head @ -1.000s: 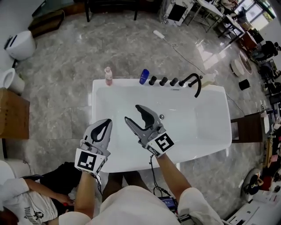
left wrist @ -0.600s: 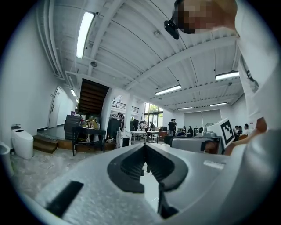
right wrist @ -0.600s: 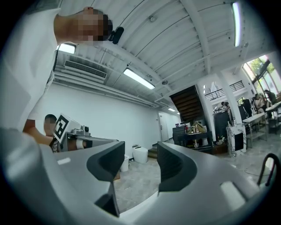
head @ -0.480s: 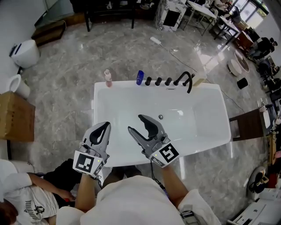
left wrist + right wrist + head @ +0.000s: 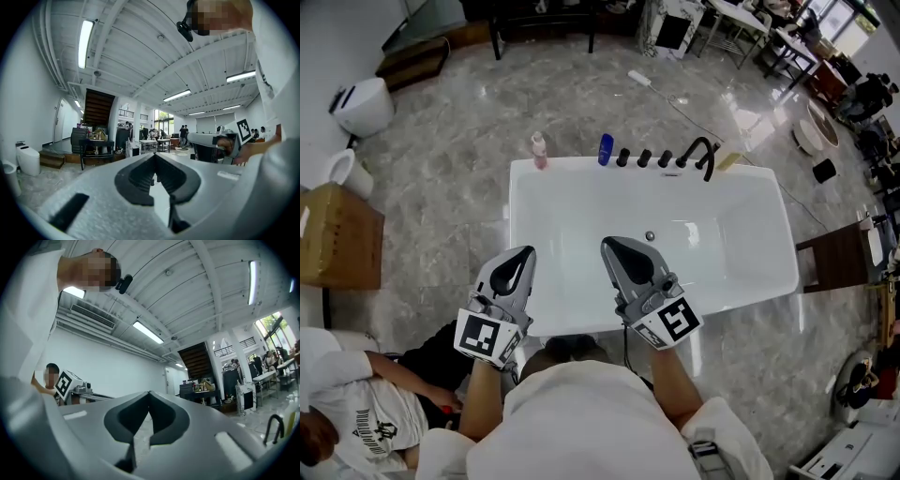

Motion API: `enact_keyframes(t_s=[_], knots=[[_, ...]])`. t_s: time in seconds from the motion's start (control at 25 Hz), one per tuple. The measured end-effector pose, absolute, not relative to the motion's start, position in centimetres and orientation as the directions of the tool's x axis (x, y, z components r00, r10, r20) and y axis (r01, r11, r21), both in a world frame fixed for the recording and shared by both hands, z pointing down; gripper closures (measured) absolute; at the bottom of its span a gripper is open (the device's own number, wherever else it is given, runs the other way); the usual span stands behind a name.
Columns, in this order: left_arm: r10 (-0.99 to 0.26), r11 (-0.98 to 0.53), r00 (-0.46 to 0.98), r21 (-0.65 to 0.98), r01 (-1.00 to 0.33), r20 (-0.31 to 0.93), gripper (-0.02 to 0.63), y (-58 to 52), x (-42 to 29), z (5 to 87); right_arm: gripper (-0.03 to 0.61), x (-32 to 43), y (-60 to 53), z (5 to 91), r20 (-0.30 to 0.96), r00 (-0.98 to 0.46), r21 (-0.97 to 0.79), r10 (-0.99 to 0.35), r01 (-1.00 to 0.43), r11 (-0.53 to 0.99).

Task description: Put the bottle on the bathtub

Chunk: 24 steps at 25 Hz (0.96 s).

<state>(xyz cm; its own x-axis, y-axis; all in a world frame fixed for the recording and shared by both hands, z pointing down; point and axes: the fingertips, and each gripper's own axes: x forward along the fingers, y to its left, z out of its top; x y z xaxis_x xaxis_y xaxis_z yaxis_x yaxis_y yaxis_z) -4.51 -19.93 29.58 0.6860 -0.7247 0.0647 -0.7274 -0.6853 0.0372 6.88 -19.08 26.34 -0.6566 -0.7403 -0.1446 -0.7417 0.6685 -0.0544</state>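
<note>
bathtub (image 5: 572, 164): white. pink bottle (image 5: 538, 150): upright on far rim, left end; blue bottle (image 5: 606, 149) beside taps (image 5: 644, 157). left gripper (image 5: 523, 253), right gripper (image 5: 612, 246): jaws closed together, empty, over near rim; placing likely done.

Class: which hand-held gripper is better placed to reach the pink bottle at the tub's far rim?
Left, probably: the pink bottle stands nearly straight ahead of the left hand-held gripper; the right hand-held gripper sits further across. Both are shut.

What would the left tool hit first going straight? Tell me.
Probably nothing near: the left tool points over the open bathtub, toward its far rim beside the pink bottle; depth unclear.
</note>
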Motion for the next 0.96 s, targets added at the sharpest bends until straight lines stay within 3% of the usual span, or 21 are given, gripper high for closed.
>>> enact_keyframes(t_s=[0.56, 0.96], knots=[[-0.709, -0.701, 0.699, 0.020, -0.713, 0.097, 0.607, -18.5, -3.3, 30.5, 0.566, 6.6, -18.1, 28.5, -0.066, -0.671, -0.093, -0.738, -0.733, 0.674], [-0.719, -0.689, 0.688, 0.033, -0.724, 0.095, 0.607, -19.5, -4.3, 31.0, 0.566, 5.5, -19.3, 28.2, -0.080, -0.686, -0.068, -0.723, -0.720, 0.691]])
